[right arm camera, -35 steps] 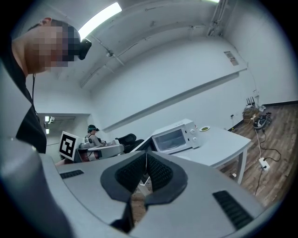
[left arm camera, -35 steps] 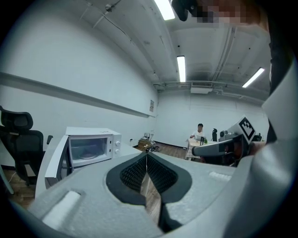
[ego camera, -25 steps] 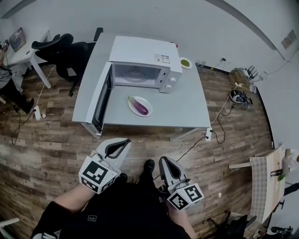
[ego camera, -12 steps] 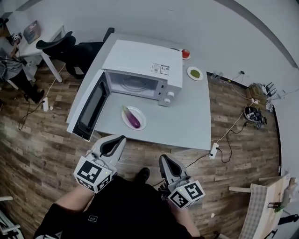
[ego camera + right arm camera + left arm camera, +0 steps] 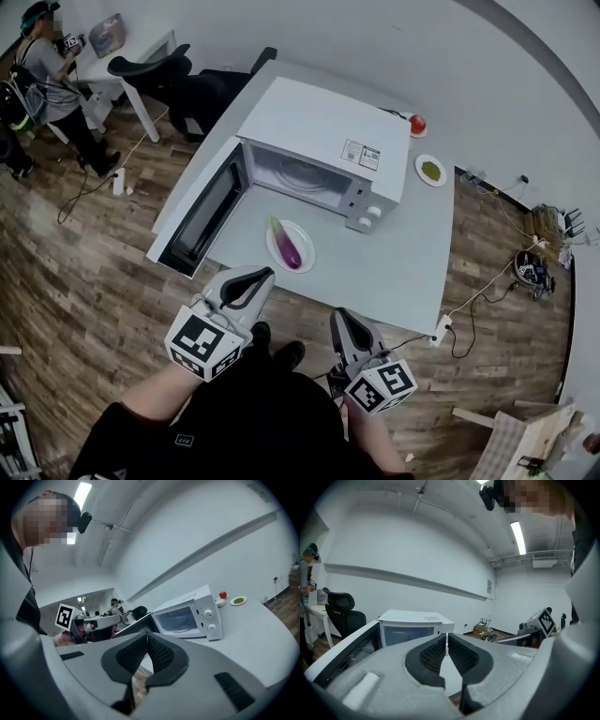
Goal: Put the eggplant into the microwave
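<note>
Neither gripper view showed us the purple eggplant (image 5: 290, 249). The left gripper (image 5: 259, 274) and right gripper (image 5: 338, 317) were fully closed, gripping nothing.

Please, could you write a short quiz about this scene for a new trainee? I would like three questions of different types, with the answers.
1. True or false: the door of the microwave is closed.
2. Where does the eggplant lie? A: inside the microwave. B: on the white plate in front of the microwave. C: on top of the microwave.
3. Fill in the gap: the jaws of the left gripper and the right gripper are both ____, with nothing between them.
Key: 1 false, the door stands open. 2 B. 3 shut.
</note>
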The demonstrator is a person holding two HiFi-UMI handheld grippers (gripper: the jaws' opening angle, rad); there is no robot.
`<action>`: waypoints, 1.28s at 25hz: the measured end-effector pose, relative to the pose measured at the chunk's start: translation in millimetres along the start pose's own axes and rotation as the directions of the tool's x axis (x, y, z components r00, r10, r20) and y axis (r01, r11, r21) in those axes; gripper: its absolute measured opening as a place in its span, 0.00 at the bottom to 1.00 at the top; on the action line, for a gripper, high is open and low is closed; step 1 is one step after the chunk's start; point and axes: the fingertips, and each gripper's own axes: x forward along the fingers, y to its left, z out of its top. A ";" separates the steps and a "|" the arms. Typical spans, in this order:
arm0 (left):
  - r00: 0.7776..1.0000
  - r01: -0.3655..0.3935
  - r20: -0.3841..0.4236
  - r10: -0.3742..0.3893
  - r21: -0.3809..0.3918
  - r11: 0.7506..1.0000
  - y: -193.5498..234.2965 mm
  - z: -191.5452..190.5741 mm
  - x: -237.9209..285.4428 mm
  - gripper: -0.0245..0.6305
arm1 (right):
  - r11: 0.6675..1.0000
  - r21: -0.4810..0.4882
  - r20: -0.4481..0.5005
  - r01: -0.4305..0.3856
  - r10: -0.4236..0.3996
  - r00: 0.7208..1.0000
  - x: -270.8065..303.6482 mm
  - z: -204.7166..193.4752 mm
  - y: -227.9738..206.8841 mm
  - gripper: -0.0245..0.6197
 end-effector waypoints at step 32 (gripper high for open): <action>0.948 0.071 -0.318 -0.036 0.101 0.992 85.4 -160.3 93.5 0.05 | 1.000 0.012 -0.142 -0.028 0.030 0.989 122.7 -67.4 -59.7 0.06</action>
